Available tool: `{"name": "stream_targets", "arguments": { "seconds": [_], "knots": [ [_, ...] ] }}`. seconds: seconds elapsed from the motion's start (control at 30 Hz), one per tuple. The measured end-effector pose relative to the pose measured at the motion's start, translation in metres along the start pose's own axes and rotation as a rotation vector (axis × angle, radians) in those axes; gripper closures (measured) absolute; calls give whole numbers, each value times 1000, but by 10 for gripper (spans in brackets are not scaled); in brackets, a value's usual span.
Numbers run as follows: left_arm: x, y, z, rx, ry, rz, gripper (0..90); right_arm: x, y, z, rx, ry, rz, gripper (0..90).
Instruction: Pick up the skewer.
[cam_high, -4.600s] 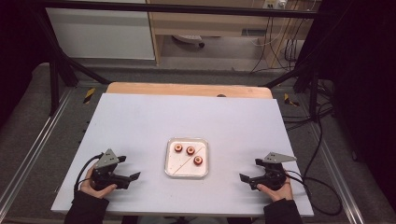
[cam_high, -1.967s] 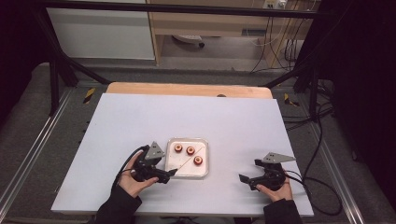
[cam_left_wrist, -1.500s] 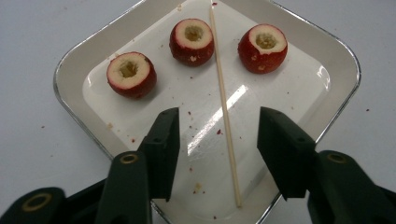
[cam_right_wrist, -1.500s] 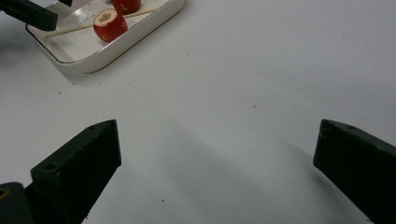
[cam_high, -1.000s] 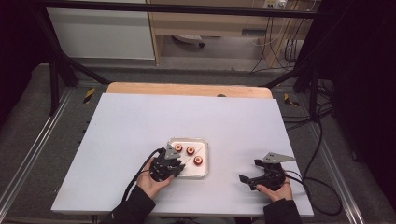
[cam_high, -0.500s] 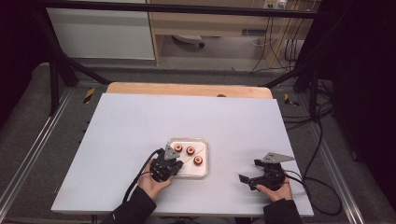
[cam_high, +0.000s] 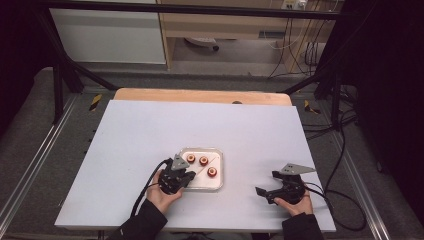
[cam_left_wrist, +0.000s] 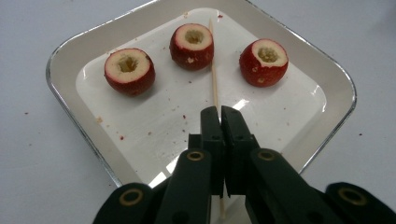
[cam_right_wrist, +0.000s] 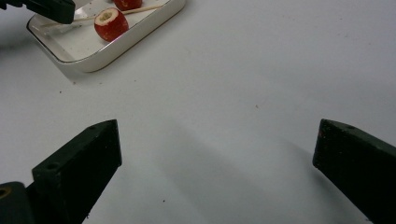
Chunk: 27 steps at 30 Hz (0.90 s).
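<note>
1. Skewer (cam_left_wrist: 214, 74): one thin wooden stick lies flat in the white tray (cam_left_wrist: 84, 126), running from the near edge toward the far rim.
2. The left gripper (cam_left_wrist: 219, 114) has its two black jaws pressed together on the near part of the skewer; they have just been closing, and the stick runs on beyond the tips and also shows below them.
3. In the high view the left gripper (cam_high: 176, 176) sits over the tray's (cam_high: 220, 170) near left corner, with the hand (cam_high: 162, 192) behind it.
4. Three cored red fruits stand in the tray, each cut side up with a hollow in the middle: the left fruit (cam_left_wrist: 129, 71), the middle fruit (cam_left_wrist: 192, 45) and the right fruit (cam_left_wrist: 264, 61).
5. The middle fruit touches or nearly touches the skewer on its left side; the right fruit stands apart on the other side; the left fruit is well apart from the stick.
6. Small red and pale crumbs are scattered over the tray floor and around it.
7. One tray, on a white table (cam_high: 150, 130); nothing lies between the gripper tips and the fruits except the stick.
8. The right gripper (cam_high: 272, 191) rests on the table well to the right of the tray, jaws wide apart with nothing between them.
9. From the right gripper view the tray (cam_right_wrist: 93, 60) sits at the far left, with bare tabletop in between.
</note>
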<state>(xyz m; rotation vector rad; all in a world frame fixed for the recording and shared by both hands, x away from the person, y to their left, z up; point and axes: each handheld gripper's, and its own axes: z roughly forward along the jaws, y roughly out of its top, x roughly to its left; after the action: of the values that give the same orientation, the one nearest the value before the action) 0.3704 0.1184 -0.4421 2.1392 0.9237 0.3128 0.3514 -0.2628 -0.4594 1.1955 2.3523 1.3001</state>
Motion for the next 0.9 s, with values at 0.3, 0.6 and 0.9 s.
{"name": "stream_targets", "arguments": {
  "seconds": [0.3,0.6,0.9],
  "knots": [
    [0,3,-12,-57,-30,4,886,0,0,-1,-5,-1,-4,17],
    [2,8,-25,-82,-60,19,886,4,3,0,-2,-7,-34,14],
    [1,14,-36,-90,-90,48,886,17,14,2,3,-32,-108,8]
  ]
}}
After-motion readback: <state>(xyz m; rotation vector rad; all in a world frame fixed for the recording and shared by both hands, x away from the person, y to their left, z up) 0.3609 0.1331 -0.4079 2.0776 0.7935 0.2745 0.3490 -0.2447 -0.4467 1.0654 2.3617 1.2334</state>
